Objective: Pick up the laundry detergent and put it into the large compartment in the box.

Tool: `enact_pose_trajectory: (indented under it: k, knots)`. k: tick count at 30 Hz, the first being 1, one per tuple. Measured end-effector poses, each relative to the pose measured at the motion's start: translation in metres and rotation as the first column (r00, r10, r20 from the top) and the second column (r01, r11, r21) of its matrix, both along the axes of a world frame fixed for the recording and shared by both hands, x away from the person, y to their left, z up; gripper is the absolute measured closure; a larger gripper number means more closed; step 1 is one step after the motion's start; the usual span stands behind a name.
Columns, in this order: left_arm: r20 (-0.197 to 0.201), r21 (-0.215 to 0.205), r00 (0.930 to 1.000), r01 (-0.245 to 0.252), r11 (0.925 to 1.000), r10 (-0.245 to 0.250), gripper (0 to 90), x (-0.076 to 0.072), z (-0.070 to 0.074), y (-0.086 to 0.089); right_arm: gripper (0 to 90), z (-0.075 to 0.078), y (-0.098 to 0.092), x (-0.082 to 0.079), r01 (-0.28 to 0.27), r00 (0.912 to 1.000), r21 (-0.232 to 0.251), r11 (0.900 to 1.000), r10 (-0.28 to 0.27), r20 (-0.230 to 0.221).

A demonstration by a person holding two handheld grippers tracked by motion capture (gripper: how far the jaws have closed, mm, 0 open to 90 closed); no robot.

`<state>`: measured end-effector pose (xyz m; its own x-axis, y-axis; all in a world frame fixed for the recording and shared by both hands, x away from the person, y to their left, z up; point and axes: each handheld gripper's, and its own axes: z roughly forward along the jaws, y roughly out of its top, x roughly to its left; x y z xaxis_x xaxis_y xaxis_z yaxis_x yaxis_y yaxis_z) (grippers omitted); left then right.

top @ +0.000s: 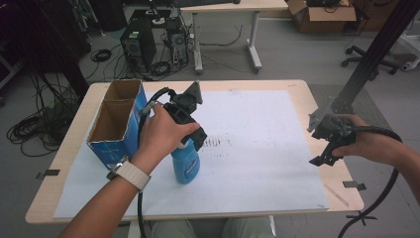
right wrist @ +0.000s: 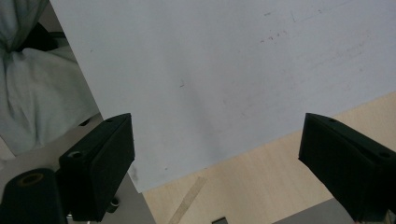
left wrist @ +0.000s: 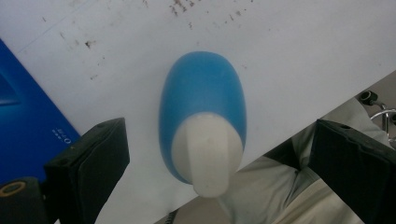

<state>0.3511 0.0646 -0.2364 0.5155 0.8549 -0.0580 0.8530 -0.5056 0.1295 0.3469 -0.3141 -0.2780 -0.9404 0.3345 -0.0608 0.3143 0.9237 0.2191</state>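
High view: the left gripper (top: 190, 130) hangs straight above a blue bottle (top: 185, 166) that stands upright on the white sheet (top: 257, 148) covering the table (top: 302, 89), at about 7 o'clock from the sheet's middle. An open blue cardboard box (top: 116, 124) sits just beside the bottle at its 10 o'clock, close to the sheet's left edge. In the left gripper view the bottle's white cap (left wrist: 208, 154) and blue shoulders lie between the two black jaws, which stand wide apart with bare paper showing on either side of the bottle, so the pads do not press on it and nothing is gripped. The blue box wall (left wrist: 28, 126) fills the 9 o'clock side of that view. The right gripper (top: 327, 141) is held at the table's 3 o'clock edge, well apart from the bottle. In the right gripper view its jaws are spread wide with nothing between them, over the sheet's corner (right wrist: 140, 186) and the bare wood (right wrist: 261, 186) of the tabletop.
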Motion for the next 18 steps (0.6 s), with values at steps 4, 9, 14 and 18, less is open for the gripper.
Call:
enact_pose_trajectory:
  k: [4, 9, 14, 18]
  knots:
    - [-0.005, 0.001, 1.0, 0.0, 1.0, 0.0, 5.5, 0.0, -0.005, 0.0, 10.5, 0.0, 0.0, 0.0, -0.001, 1.0, 0.002, 1.0, 0.001, 0.0]
    - [-0.01, 0.007, 0.9999, -0.002, 1.0, 0.002, 5.6, 0.001, -0.01, 0.0, 10.5, -0.001, 0.0, 0.0, 0.0, 1.0, 0.003, 1.0, 0.0, -0.001]
    - [-0.015, 0.012, 0.9999, -0.008, 0.9999, 0.008, 5.8, 0.001, -0.018, 0.0, 10.5, -0.002, 0.0, 0.0, 0.0, 1.0, 0.003, 1.0, 0.0, -0.003]
    - [-0.018, 0.014, 0.9998, -0.007, 0.9999, 0.007, 6.0, 0.001, -0.024, 0.0, 10.5, -0.002, 0.0, 0.0, -0.001, 1.0, 0.004, 1.0, 0.001, -0.003]
